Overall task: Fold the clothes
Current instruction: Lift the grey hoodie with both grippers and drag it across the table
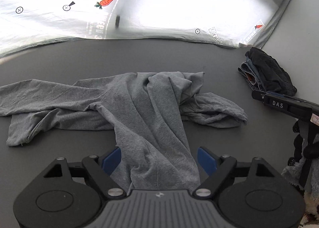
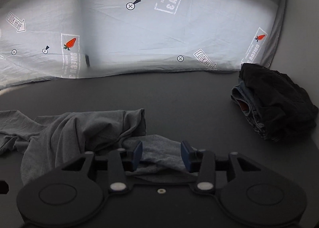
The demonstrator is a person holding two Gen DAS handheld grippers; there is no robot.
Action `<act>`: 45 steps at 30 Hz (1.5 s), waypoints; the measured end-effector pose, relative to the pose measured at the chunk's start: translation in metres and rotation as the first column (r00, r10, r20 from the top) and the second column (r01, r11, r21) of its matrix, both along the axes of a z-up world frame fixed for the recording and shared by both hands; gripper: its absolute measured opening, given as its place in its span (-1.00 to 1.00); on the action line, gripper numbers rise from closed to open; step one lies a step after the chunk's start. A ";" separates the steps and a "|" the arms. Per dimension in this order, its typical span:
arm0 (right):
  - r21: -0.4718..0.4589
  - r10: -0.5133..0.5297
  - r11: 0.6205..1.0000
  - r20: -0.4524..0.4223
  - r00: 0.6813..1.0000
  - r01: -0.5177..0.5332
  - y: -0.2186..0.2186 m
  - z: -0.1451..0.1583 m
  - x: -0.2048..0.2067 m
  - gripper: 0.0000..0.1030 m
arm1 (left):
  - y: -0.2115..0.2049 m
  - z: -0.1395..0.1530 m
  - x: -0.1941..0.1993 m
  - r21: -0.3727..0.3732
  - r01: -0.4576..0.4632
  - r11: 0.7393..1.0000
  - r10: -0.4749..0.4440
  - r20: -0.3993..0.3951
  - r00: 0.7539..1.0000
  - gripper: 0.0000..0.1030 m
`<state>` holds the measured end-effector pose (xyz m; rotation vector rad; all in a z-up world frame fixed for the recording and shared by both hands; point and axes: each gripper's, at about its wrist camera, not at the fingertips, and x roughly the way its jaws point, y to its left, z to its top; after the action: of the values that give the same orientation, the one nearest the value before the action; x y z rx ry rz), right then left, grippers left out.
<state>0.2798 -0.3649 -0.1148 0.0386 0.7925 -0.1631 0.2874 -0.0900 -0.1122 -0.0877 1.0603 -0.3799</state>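
Counter (image 1: 179, 58), dark grey, fills most of both views; printed white sheet (image 2: 139, 34) with carrots and arrows hangs along its far edge. Grey long-sleeve shirt (image 1: 139, 104) lies crumpled mid-counter, one sleeve stretched toward the left edge, the other bunched toward the right; a fold of its body is drawn up from the counter toward the near edge. Stack of folded clothes (image 2: 273, 104), black garment on top of jeans, sits at the far right corner, well apart from the shirt. Left gripper (image 1: 158, 158) at the near edge: jaws spread wide, blue pads on either side of the raised shirt fold, cloth running between them and over the gripper body, not pinched. Right gripper (image 2: 161, 156) near the right side: jaws parted, straddling the bunched sleeve end, pads not pressing the cloth. In the left wrist view its black body enters from the right edge.
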 end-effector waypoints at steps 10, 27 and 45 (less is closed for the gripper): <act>0.078 0.030 0.997 -0.055 0.998 -0.026 -0.006 -0.024 -0.023 -0.14 | -0.117 -0.074 0.010 0.300 0.213 0.930 -0.228 0.015 0.974 0.67; 0.064 -0.068 0.996 -0.010 0.998 0.069 0.006 -0.023 -0.013 -0.14 | 0.101 0.140 0.132 0.312 -0.638 0.704 0.278 0.706 0.651 -0.99; 0.410 0.100 0.912 -0.243 0.965 0.009 0.130 -0.104 0.157 -1.00 | 0.167 -0.021 0.124 0.297 -0.404 0.865 0.340 0.245 0.908 -0.17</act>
<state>0.4372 -0.2354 -0.2192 0.4024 1.0801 0.0482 0.4113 0.0766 -0.1331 0.0533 0.8854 0.1520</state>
